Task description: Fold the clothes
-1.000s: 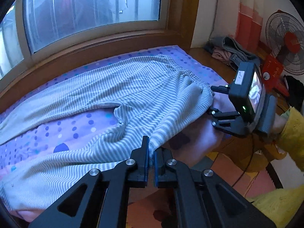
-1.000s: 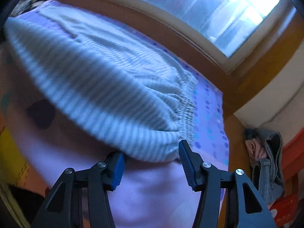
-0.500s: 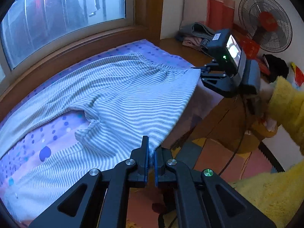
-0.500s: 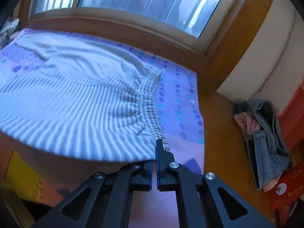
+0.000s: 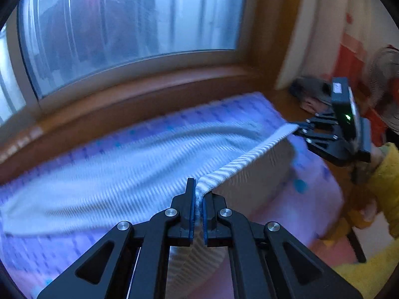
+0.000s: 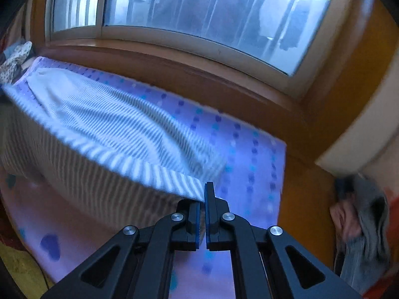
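Since earlier frame we raised striped trousers (image 5: pixel 139 159) edge off bed (image 6: pixel 249 134); left gripper (image 5: pixel 197 199), right gripper (image 6: pixel 202 199) both clamped on fabric. Risk: uneven pull skews fold.

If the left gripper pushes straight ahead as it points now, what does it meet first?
Likely the striped pants spread just beyond the left gripper, which is shut on their lifted edge. Past them come the dotted sheet and wooden sill; depth is blurred.

Daylight comes in through the window (image 5: pixel 134 22) at twelve o'clock and it gives everything a cool blue tone. Both views are blurred by motion, most strongly on the striped cloth (image 5: pixel 119 159) and at three o'clock. The fisheye bends the window frame, and the corners are black.
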Action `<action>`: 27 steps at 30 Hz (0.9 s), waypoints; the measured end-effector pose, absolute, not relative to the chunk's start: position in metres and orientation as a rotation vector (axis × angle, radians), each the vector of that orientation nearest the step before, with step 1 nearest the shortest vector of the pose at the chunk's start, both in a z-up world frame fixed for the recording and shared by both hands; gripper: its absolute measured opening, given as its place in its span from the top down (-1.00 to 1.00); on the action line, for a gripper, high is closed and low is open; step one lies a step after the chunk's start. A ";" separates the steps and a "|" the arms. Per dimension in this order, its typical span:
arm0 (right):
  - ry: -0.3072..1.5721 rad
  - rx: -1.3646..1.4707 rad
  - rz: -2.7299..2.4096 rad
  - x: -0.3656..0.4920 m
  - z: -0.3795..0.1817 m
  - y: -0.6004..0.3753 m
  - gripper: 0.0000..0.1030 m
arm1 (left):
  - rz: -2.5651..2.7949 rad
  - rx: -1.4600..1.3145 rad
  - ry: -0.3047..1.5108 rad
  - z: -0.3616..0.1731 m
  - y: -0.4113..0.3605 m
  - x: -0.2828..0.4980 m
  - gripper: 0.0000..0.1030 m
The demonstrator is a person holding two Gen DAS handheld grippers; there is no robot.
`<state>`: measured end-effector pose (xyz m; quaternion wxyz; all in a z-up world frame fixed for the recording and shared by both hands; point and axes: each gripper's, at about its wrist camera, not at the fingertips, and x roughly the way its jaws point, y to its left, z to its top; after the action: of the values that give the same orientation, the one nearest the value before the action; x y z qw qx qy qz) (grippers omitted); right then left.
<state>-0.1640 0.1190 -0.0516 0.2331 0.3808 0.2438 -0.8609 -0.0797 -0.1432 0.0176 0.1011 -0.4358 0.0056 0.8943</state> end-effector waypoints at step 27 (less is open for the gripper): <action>0.552 1.240 -2.331 -0.253 -0.067 0.100 0.07 | 2.602 -1.622 -0.277 -0.109 -0.213 -0.213 0.73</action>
<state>-0.2534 0.0999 -0.0673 0.2202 0.4483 0.1998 -0.8430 -0.2127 -0.2131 -0.1093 0.0313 -0.5267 -0.0899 0.8447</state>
